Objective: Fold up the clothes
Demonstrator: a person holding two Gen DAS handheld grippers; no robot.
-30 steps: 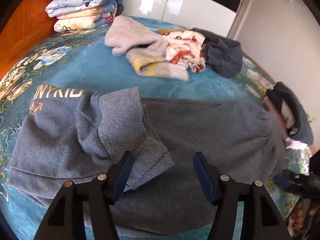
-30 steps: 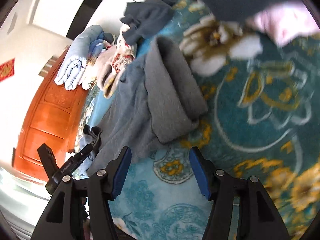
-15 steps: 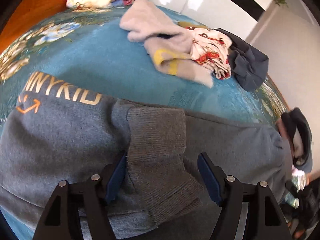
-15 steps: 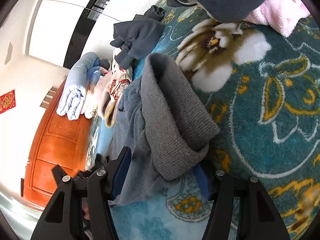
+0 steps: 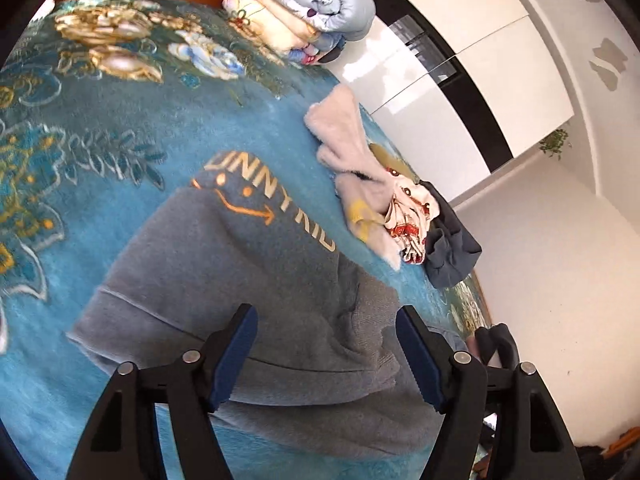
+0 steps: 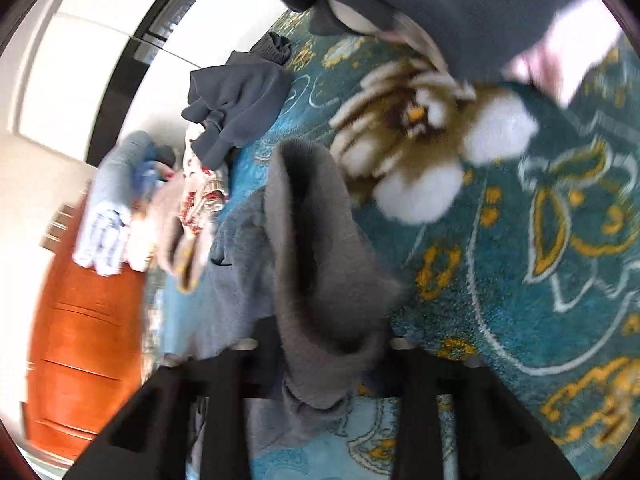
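A grey sweatshirt with gold lettering and an orange smile mark lies on the teal floral blanket. My left gripper is open, its blue pads on either side of a bunched fold of the sweatshirt. In the right wrist view, the sweatshirt's ribbed grey hem rises between the fingers of my right gripper. The view is blurred and the pads are hidden by the cloth, so its grip is unclear.
A pile of pale pink, patterned and dark grey clothes lies beyond the sweatshirt. Folded quilts are stacked at the far end by the orange wooden headboard. A dark grey and pink garment lies at the blanket's edge.
My left gripper has swung left over the sweatshirt, now astride its body fold. My right gripper has closed in on the ribbed hem, which now fills the gap between its fingers.
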